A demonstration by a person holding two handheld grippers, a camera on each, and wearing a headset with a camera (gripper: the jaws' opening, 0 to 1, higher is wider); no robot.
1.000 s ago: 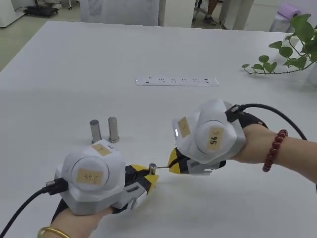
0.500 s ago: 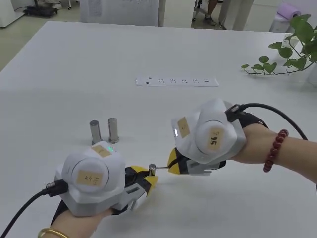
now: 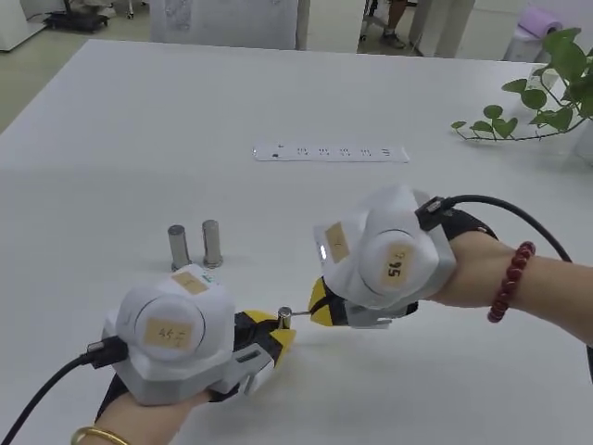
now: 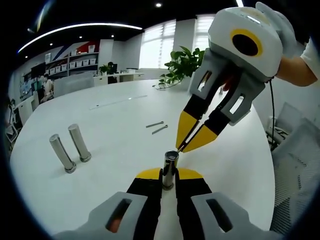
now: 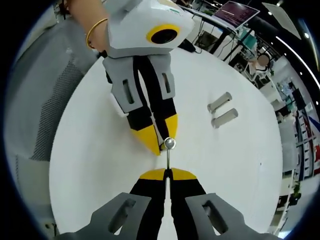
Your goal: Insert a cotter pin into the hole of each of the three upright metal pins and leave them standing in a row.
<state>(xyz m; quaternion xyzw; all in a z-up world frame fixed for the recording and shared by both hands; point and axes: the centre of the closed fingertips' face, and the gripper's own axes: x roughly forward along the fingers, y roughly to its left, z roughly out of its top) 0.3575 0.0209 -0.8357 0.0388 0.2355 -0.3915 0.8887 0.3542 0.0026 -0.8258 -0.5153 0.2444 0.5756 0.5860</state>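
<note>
In the lower middle of the head view the left gripper [image 3: 279,337] and the right gripper [image 3: 317,307] meet tip to tip over the white table [image 3: 139,120]. The held metal pin [image 3: 284,317] is just a small grey cap between them.

The left gripper view makes it plainer: that gripper's jaws are pressed against the pin, one on each side, and the pin stands upright on the table. The right gripper view looks straight along a thin cotter pin [image 5: 169,159], which is pinched between its closed yellow tips. The far end of the cotter pin touches the top of the held pin.

There are three metal pins in all. One is gripped, and two free metal pins [image 3: 195,245] stand upright side by side, left of centre in the head view. There are three cotter pins in all, one held and two loose cotter pins [image 4: 157,127]. These lie side by side on the table, near mid-frame of the left gripper view.

A white power strip [image 3: 331,151] lies in the upper middle of the head view, and a plant [image 3: 547,83] is at upper right.

Each gripper body carries yellow stickers [image 3: 398,262] with handwritten marks — I cannot read them with certainty.
</note>
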